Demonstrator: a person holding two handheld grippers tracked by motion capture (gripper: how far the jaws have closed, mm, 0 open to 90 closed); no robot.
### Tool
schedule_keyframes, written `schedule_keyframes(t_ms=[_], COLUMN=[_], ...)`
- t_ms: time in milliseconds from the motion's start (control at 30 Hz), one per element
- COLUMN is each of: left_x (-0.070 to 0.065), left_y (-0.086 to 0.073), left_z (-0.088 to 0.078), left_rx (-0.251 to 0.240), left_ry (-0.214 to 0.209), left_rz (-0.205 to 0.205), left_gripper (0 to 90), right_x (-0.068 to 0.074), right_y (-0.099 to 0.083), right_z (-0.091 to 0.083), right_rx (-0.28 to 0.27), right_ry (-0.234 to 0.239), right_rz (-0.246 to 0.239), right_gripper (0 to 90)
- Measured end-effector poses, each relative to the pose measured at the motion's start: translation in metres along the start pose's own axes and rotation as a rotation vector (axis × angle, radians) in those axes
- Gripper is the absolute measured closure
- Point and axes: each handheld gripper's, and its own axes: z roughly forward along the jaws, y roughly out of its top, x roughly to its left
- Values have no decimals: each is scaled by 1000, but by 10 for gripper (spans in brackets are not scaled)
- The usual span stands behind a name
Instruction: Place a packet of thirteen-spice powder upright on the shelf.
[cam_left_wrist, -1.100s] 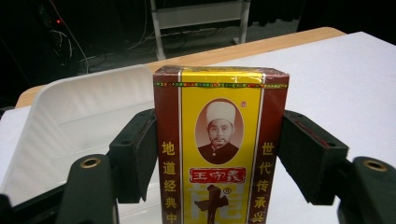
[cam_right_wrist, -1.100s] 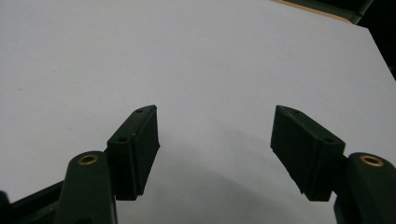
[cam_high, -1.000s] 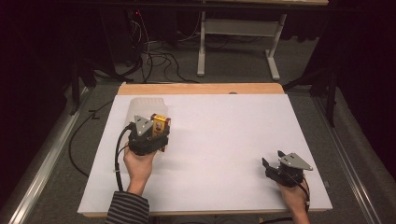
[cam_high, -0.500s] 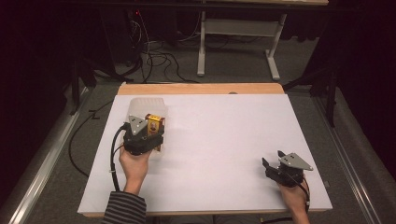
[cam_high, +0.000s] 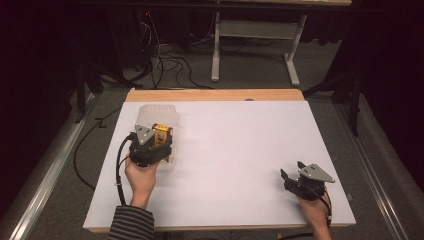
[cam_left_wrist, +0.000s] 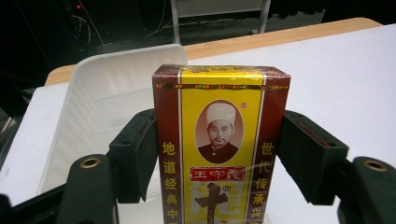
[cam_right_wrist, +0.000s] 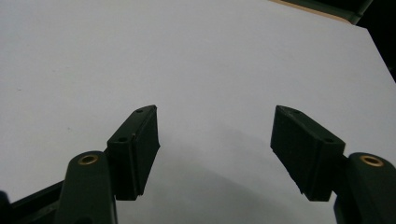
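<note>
So we've got the left gripper (cam_high: 156, 141) clamped on a small red-and-yellow box (cam_left_wrist: 219, 144), pads pressed flat on its two long narrow sides, and it sits upright between the jaws in the left gripper view. In the high view the box (cam_high: 163, 134) hangs over the clear plastic tray (cam_high: 156, 114) at the far left of the white table (cam_high: 240, 150), right about at the tray's near half; we can't tell if it's touching the tray floor or just hovering. Our guess on handling: it's a light cardboard carton with a glossy film wrap, so a bit slippery and easy to dent if squeezed hard. Gripping across the narrow sides near the middle, like now, looks like the sane spot, since the corners there are stiff and the broad printed face would cave in. Low on the box would probably make it tip. The right gripper (cam_high: 295, 176) is parked near the right front of the table, jaws spread wide with nothing but bare tabletop between them in the right gripper view (cam_right_wrist: 215, 140). Count-wise: one box, one tray, two grippers, one table. We'd say the tray looks thin and light too, so it could skid if the box bumps its wall on the way down.
</note>
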Motion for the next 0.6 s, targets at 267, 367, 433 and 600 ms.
schedule_keyframes(t_ms=[267,367,433,600], left_x=[5,7,8,8], left_y=[-7,-9,-10,-12], left_z=[4,5,5,5], left_rx=[27,37,39,42], left_ry=[10,18,20,28], left_rz=[-6,-6,-6,-5], left_gripper=[326,326,326,326], right_x=[0,0,0,0], right_y=[0,0,0,0], right_z=[0,0,0,0], right_rx=[0,2,2,2], right_ry=[0,1,1,2], right_rz=[-1,-2,-2,-4], right_gripper=[329,328,329,329])
